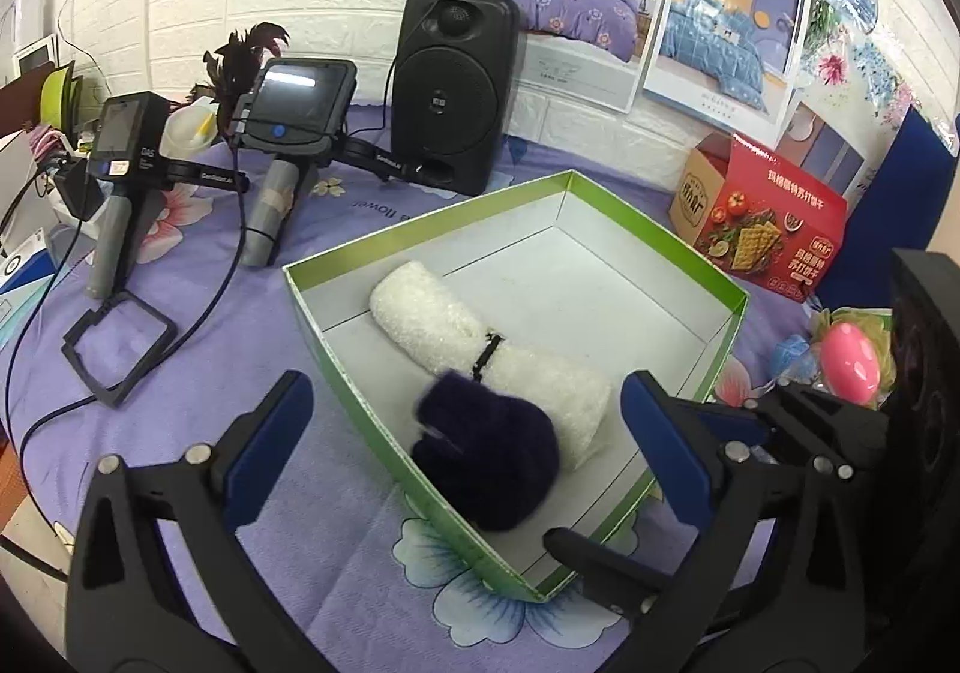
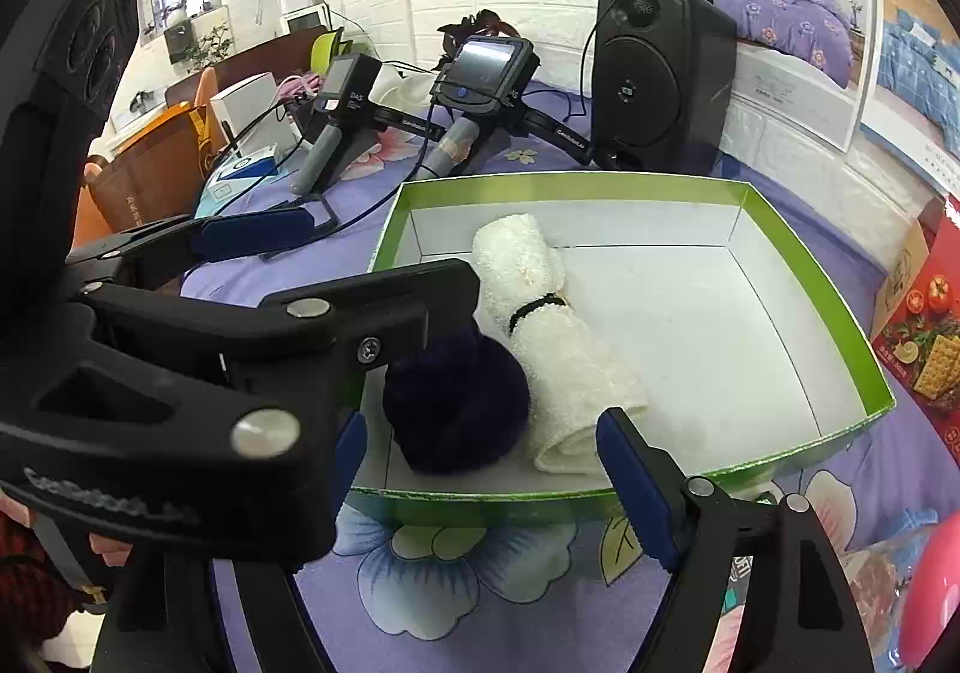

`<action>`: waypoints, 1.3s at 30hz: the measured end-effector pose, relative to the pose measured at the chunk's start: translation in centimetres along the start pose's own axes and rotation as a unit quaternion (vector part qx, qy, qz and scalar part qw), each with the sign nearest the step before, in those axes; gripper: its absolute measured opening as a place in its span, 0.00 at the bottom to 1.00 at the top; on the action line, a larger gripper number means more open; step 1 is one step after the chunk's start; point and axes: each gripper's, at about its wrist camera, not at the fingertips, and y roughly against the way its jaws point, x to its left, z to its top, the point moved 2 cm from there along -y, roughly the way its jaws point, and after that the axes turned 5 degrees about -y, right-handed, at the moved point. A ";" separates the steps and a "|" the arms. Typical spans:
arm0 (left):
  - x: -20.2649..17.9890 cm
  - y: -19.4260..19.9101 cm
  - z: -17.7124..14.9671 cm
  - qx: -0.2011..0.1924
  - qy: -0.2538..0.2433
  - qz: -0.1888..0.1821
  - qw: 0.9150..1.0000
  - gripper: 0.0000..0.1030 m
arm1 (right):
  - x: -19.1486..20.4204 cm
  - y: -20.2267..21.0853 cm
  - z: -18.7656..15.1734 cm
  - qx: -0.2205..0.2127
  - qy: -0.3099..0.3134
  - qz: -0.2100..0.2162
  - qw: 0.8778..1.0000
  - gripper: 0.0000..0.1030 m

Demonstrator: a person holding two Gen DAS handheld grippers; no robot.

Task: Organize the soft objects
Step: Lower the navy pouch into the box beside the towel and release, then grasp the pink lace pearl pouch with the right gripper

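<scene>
Both sets of fingers spread wide and gripping nothing: left gripper [image 1: 462, 433] and right gripper [image 2: 480, 451] hovering over the near edge of the green box [image 1: 729, 292]. Inside, dark purple fuzzy ball [image 1: 489, 460] snug against a rolled white towel [image 1: 420, 307] with a black band. Sitting on a purple floral bedsheet [image 1: 336, 571].

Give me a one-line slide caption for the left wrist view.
Open left gripper above a green-rimmed box holding a rolled white towel and dark purple fluffy ball.
</scene>
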 end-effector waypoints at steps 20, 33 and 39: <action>-7.2 6.3 -0.4 -0.034 -0.051 -0.021 0.998 0.99 | -1.6 9.2 -3.6 -0.043 -0.037 -0.045 0.997 0.85; -18.7 6.0 -6.2 0.016 -0.109 -0.154 0.982 0.99 | -9.8 19.1 -17.8 -0.060 -0.163 -0.156 0.972 0.85; -24.4 4.1 -7.1 0.039 -0.147 -0.186 0.971 0.99 | -14.3 20.9 -23.3 -0.050 -0.247 -0.208 0.945 0.82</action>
